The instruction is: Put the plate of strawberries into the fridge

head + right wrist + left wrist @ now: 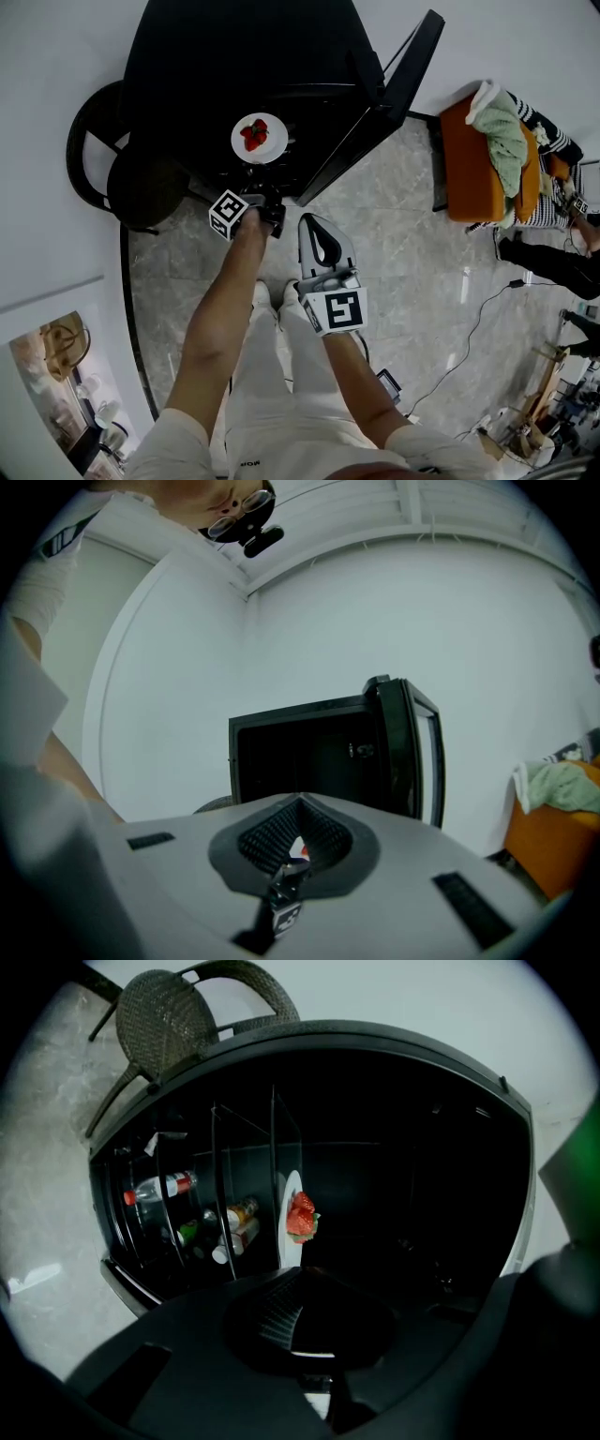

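- The left gripper (265, 197) is pointing into the open fridge (216, 56). Its fingers (272, 1307) are lying closed on each other and gripping nothing.
- The plate of strawberries (260, 138) is sitting on a shelf inside the fridge, straight ahead of the left fingertips. It is just beyond them and not touching them.
- In the left gripper view, the strawberries (302, 1217) are showing directly past the point where the two fingers meet. A strip of dark fridge interior is separating them from the tips.
- Several bottles (159, 1188) are lying behind wire racks to the left of the left fingers in that view, farther from them than the plate.
- The right gripper (307, 223) is hanging beside the left one and slightly behind it. Its fingers (267, 841) are also pressed together and holding nothing.
- The plate is lying well ahead of the right fingertips, inside the dark opening they are facing.
- The fridge door (412, 752) is standing open ahead of the right fingertips and to their right.
- A wicker chair (169, 1016) is standing beyond the fridge, far from both pairs of fingers.
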The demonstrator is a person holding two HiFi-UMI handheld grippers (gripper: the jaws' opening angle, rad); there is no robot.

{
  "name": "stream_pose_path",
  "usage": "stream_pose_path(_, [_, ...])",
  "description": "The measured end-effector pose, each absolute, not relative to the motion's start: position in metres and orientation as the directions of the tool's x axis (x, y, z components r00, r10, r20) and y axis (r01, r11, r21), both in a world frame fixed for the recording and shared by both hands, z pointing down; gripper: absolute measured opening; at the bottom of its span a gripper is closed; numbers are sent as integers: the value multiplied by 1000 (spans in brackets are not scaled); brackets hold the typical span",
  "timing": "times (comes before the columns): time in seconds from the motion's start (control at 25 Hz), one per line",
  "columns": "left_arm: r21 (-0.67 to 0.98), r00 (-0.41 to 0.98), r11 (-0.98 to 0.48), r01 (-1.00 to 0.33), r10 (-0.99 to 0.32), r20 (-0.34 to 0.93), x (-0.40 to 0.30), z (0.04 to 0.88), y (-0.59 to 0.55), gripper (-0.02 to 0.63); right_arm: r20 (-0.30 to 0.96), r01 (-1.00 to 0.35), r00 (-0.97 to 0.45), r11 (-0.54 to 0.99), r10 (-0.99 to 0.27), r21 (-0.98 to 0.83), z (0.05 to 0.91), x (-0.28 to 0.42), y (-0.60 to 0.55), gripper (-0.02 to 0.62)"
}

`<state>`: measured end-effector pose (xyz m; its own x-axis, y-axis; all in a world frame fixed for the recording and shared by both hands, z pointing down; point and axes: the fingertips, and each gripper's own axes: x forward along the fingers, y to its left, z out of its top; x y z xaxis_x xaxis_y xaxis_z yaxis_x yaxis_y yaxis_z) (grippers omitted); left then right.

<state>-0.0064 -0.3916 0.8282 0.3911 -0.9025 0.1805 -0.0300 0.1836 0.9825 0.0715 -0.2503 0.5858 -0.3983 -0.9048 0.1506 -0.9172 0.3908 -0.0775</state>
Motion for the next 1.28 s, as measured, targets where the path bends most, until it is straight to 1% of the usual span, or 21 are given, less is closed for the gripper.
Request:
stream_pose_path(0.08, [985,397,169,-22,-903,164,-4,824,-387,3,149,-918,-397,390,-906,-79,584,71,-249,12])
stream_pose_path(0.28, [991,398,133,8,-910,119,-6,810,-376,2,138,-918,-396,386,-908,-89,576,69,-245,12])
stream_pose_path(0.56, [996,430,91,-12,-899,87,-4,788,-364,0,140,-920,-390,380,-910,-92,573,64,-240,12])
stream_pose_path(0.84, [997,424,63,42,-905,39,-2,757,-356,0,139,-926,-376,367,-916,-86,560,61,-237,12])
stream_pose_path(1.28, [995,463,103,-4,-881,93,-2,728,-324,0,153,-925,-381,373,-912,-76,519,52,-229,12])
